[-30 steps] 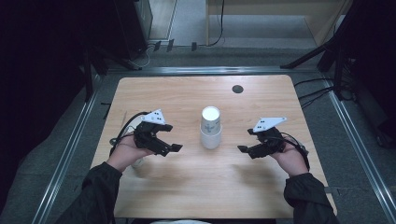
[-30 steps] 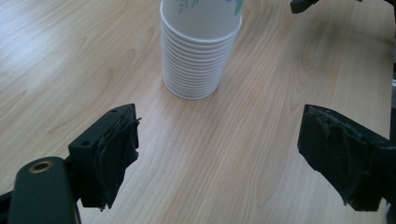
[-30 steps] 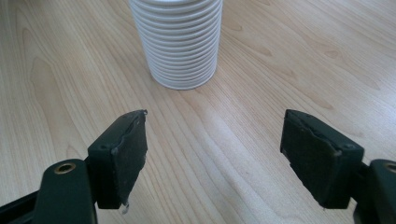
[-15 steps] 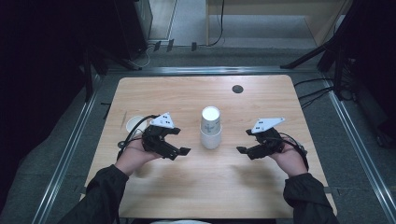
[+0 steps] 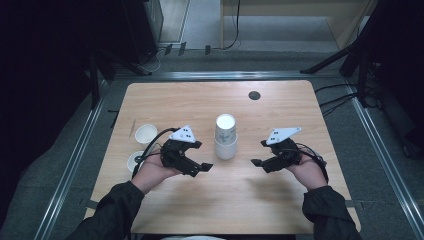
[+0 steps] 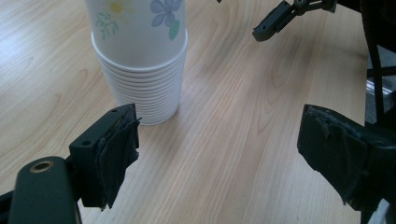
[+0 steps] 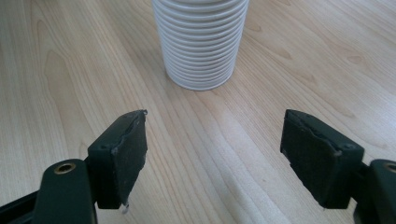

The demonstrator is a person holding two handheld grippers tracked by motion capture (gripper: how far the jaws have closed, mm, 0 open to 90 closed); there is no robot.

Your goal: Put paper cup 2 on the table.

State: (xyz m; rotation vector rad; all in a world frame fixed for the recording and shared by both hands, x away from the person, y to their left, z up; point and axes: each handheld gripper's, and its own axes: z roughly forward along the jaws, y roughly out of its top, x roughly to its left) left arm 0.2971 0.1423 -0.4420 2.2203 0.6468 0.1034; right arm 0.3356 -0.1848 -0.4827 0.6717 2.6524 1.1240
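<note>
A tall stack of white paper cups [image 5: 225, 136] stands upright in the middle of the wooden table [image 5: 200, 100]; its top cup has a flower print [image 6: 144, 28]. My left gripper [image 5: 199, 156] sits just left of the stack, open and holding nothing. In the left gripper view its jaws [image 6: 219, 149] stand wide apart, with the stack ahead and to the left. My right gripper [image 5: 259, 153] is to the right of the stack, also open and holding nothing. In the right gripper view the stack's ribbed base [image 7: 201, 42] stands ahead of its jaws [image 7: 215, 154].
Two single paper cups, one [image 5: 146, 134] farther and one [image 5: 135, 161] nearer, sit open side up at the table's left, behind my left hand. A dark round spot [image 5: 254, 95] marks the far right of the table. The right gripper's jaw tip [image 6: 280, 18] shows in the left gripper view.
My left hand has moved right, toward the cup stack, and the two single cups at the left have come into sight behind it. The right hand has stayed still.
</note>
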